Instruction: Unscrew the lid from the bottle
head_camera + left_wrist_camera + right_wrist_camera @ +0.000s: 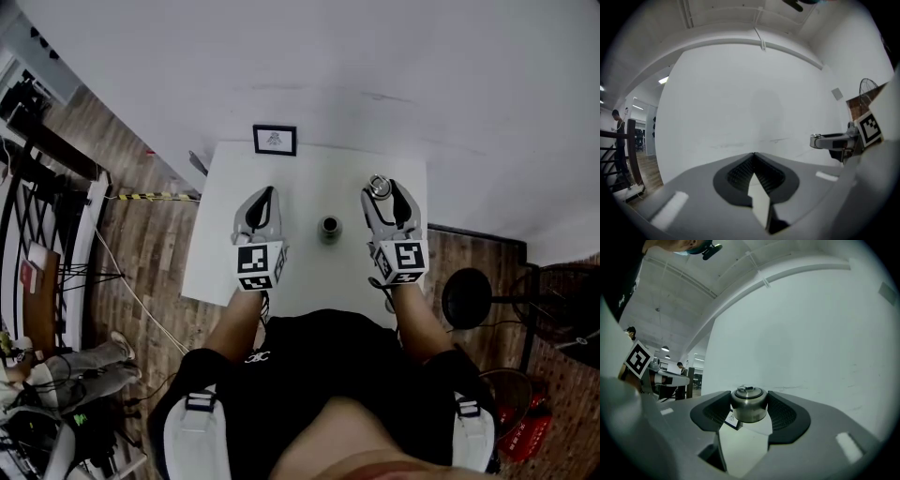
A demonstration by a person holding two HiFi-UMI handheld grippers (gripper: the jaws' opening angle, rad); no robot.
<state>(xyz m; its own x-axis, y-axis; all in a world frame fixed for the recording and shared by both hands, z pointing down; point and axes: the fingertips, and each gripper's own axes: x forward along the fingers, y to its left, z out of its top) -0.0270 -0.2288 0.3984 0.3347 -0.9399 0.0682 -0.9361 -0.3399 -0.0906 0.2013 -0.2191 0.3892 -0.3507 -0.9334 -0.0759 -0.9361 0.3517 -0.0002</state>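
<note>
A small dark bottle [329,228] stands upright in the middle of the white table [309,272], its mouth uncovered. My right gripper [386,190] is to the right of the bottle and a little beyond it, shut on a round metal lid [379,186]. In the right gripper view the lid [748,404] sits between the two dark pads [715,412], lifted off the tabletop. My left gripper [268,192] hovers left of the bottle. Its jaws [754,155] are shut with nothing between them.
A small framed card [274,140] stands at the table's far edge against the white wall. A black stool [466,297] is on the wood floor to the right. At the left are a dark railing [37,202] and cables.
</note>
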